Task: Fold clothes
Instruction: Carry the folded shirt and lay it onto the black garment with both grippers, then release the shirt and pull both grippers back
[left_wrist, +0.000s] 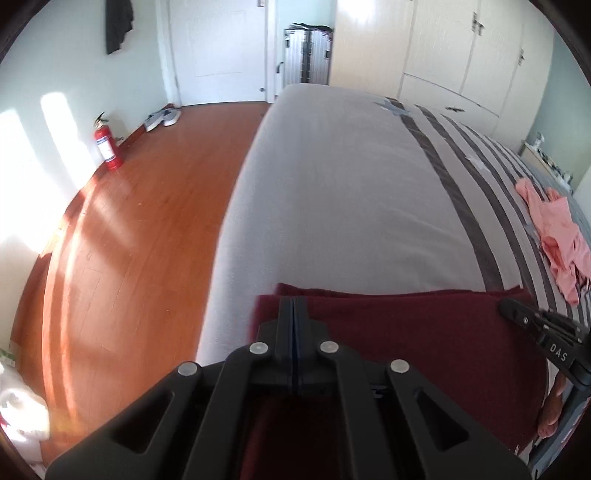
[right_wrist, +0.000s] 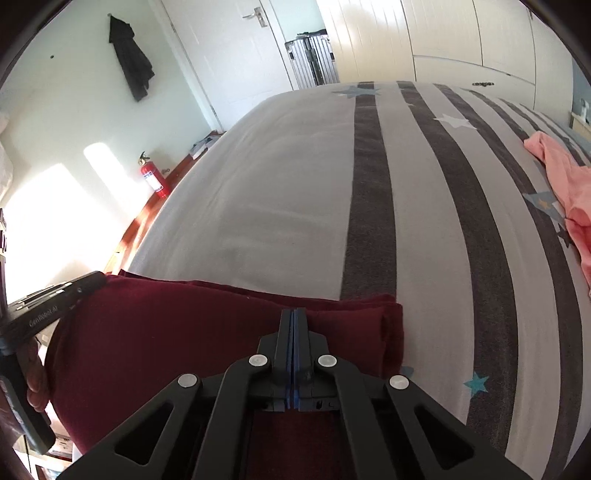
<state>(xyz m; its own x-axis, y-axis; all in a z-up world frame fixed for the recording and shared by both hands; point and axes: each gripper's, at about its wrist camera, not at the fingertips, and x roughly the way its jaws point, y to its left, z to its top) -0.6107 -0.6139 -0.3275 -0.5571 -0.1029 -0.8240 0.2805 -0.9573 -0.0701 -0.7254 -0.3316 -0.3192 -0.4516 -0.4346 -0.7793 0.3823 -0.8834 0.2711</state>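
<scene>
A dark red garment (left_wrist: 406, 332) lies folded in layers at the near edge of the bed (left_wrist: 332, 184); it also shows in the right wrist view (right_wrist: 166, 332). My left gripper (left_wrist: 293, 306) is shut over the garment's left end. My right gripper (right_wrist: 294, 317) is shut over its right end, near the folded corner. Whether either pinches cloth is hidden by the fingers. Each gripper shows in the other's view: the right one (left_wrist: 517, 314), the left one (right_wrist: 88, 282). A pink garment (left_wrist: 554, 236) lies crumpled far right on the bed, also in the right wrist view (right_wrist: 569, 177).
The bed has a grey cover with dark stripes (right_wrist: 373, 177) and stars. A wooden floor (left_wrist: 129, 240) lies left, with a red fire extinguisher (left_wrist: 107, 144) by the wall. A white door (left_wrist: 218, 48), a suitcase (left_wrist: 306, 55) and wardrobes (left_wrist: 461, 48) stand behind.
</scene>
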